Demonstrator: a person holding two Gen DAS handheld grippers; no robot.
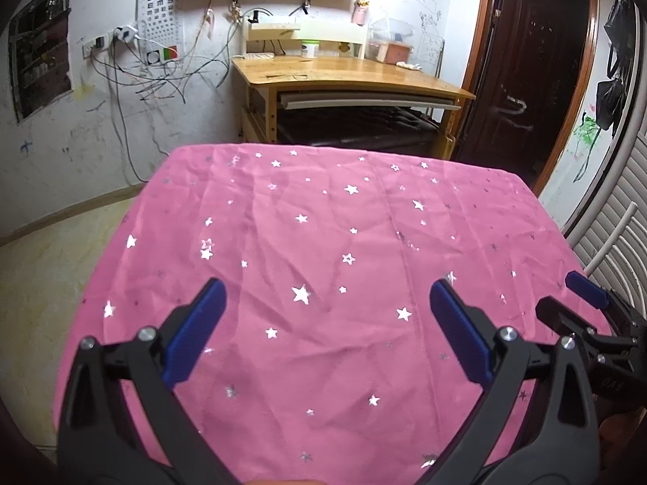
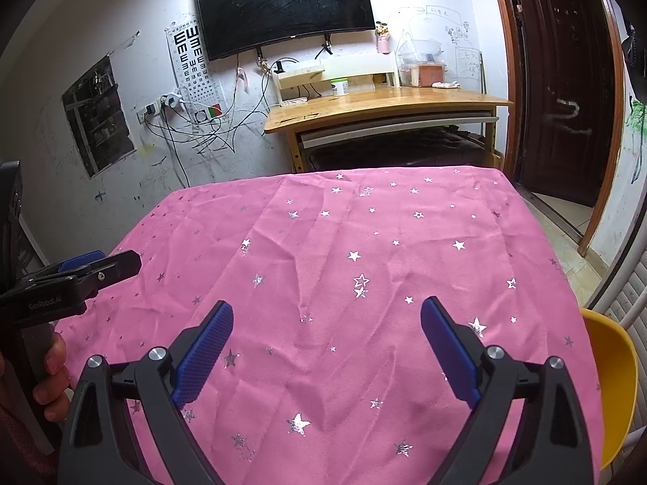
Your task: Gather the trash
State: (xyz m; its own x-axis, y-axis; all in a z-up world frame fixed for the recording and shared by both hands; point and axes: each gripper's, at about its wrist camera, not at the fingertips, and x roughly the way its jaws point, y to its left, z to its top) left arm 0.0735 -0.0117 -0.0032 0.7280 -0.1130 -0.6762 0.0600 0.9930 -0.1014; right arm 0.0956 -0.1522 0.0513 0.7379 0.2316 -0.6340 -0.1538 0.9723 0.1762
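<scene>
Here, by parts:

Left gripper [image 1: 325, 291]: jaws spread wide, nothing between the blue pads; it hangs over the near half of the cloth, angled down. In the right wrist view it shows from the side at the left edge [image 2: 97, 264], where its spread cannot be told.

Right gripper [image 2: 326, 315]: jaws spread wide too, nothing between them, over the near part of the cloth. In the left wrist view only one blue pad and a black finger of it show, at the right edge [image 1: 566, 295].

Hand [image 2: 50, 367]: wrapped round the left gripper's handle, low at the left of the right wrist view.

Cloth [image 1: 323, 222]: pink with silver stars, creased, covering the whole table top.

Trash: no piece can be made out on the cloth in either view; where it lies cannot be told.

Chair [image 2: 614, 367]: yellow seat, just beside the table's right edge.

Desk [image 1: 343, 72]: wooden, against the far wall behind the table, with a white jar [image 1: 310, 49] and a clear bag [image 1: 390, 38] on it.

Screen [image 2: 283, 8]: dark, on the wall above the desk.

Eye chart [image 2: 194, 60]: on the wall left of the screen, with plugs and loose cables below it.

Door [image 1: 529, 60]: dark, in a brown frame, right of the desk.
</scene>
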